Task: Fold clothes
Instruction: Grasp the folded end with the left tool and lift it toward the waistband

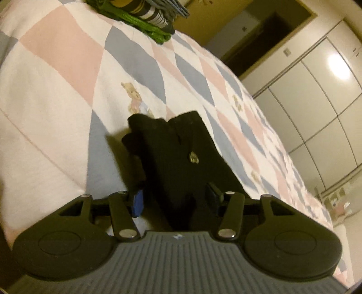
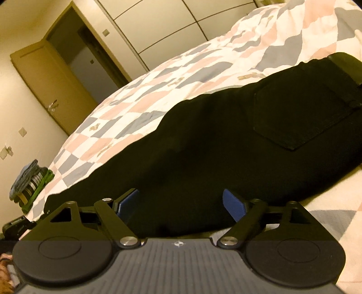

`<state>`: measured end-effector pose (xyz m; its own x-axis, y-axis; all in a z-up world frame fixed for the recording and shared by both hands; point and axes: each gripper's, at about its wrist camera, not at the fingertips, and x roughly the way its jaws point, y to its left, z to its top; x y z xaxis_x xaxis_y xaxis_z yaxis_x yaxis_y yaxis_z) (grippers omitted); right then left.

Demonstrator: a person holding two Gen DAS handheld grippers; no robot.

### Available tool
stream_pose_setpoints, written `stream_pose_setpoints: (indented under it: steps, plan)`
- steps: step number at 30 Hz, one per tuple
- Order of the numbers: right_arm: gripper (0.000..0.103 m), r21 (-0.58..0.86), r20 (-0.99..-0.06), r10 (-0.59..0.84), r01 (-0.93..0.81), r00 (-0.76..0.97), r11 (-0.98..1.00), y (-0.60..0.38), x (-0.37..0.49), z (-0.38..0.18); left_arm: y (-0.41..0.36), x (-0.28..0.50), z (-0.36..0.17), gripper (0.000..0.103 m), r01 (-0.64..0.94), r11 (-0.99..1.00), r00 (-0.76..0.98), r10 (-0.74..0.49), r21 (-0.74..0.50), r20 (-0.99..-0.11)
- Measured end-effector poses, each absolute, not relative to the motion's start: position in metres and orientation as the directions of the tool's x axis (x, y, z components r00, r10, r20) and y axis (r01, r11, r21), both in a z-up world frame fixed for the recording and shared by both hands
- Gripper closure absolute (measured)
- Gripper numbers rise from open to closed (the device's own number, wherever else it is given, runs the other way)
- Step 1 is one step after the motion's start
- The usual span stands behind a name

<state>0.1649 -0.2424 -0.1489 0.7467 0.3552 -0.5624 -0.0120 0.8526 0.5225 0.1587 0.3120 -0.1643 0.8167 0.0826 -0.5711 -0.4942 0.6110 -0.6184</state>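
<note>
Black trousers lie across the checked bedspread, with a back pocket and the waistband at the right. In the left wrist view the leg ends stick out forward past the fingers, just above the bedspread, and cast a shadow on it. My left gripper is shut on the bunched legs, and its blue pads press both sides. My right gripper is open at the near edge of the trousers around mid-thigh. Its blue pads straddle the cloth without pinching it.
A stack of folded clothes, green at the bottom with striped and grey pieces on top, sits at the far end of the bed and also shows as a small stack. White wardrobe doors and an open doorway stand beyond the bed.
</note>
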Motion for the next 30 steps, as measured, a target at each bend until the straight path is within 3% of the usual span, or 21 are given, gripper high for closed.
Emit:
stream_pose_setpoints:
  steps: [1,3,6,10,15,18,21,23,26,30]
  plan:
    - [0.019,0.529,-0.561,0.356,-0.007,0.748,0.849,-0.243,0.167,-0.149,0.310,0.163,-0.163,0.063,-0.500,0.627,0.810,0.095,-0.597,-0.579]
    - [0.019,0.538,-0.554,0.356,-0.003,0.753,0.843,-0.246,0.167,-0.148,0.298,0.173,-0.155,0.089,-0.504,0.694,0.790,0.130,-0.514,-0.599]
    - [0.020,0.548,-0.542,0.354,0.000,0.762,0.837,-0.253,0.166,-0.147,0.269,0.180,-0.128,0.095,-0.439,0.821,0.805,0.179,-0.366,-0.565]
    - [0.020,0.552,-0.523,0.339,0.007,0.782,0.834,-0.275,0.160,-0.145,0.200,0.185,-0.082,0.098,-0.265,0.957,0.878,0.189,-0.117,-0.441]
    - [0.019,0.557,-0.498,0.319,0.015,0.806,0.831,-0.301,0.153,-0.142,0.066,0.179,-0.050,0.097,0.018,0.981,0.961,0.038,0.195,-0.276]
    - [0.020,0.568,-0.479,0.308,0.022,0.822,0.823,-0.318,0.145,-0.140,-0.017,0.174,-0.072,0.096,0.203,0.914,0.951,-0.100,0.351,-0.292]
    - [0.019,0.586,-0.467,0.291,0.046,0.835,0.809,-0.335,0.136,-0.141,-0.084,0.174,-0.123,0.089,0.391,0.814,0.879,-0.193,0.429,-0.436]
    - [0.019,0.597,-0.468,0.278,0.069,0.839,0.799,-0.347,0.130,-0.144,-0.115,0.171,-0.165,0.089,0.440,0.743,0.848,-0.158,0.505,-0.506]
    - [0.019,0.607,-0.476,0.270,0.090,0.837,0.790,-0.359,0.123,-0.150,-0.122,0.160,-0.187,0.092,0.395,0.733,0.881,-0.131,0.554,-0.455]
    - [0.019,0.611,-0.484,0.263,0.107,0.834,0.784,-0.368,0.121,-0.156,-0.113,0.165,-0.172,0.093,0.401,0.776,0.879,-0.175,0.487,-0.444]
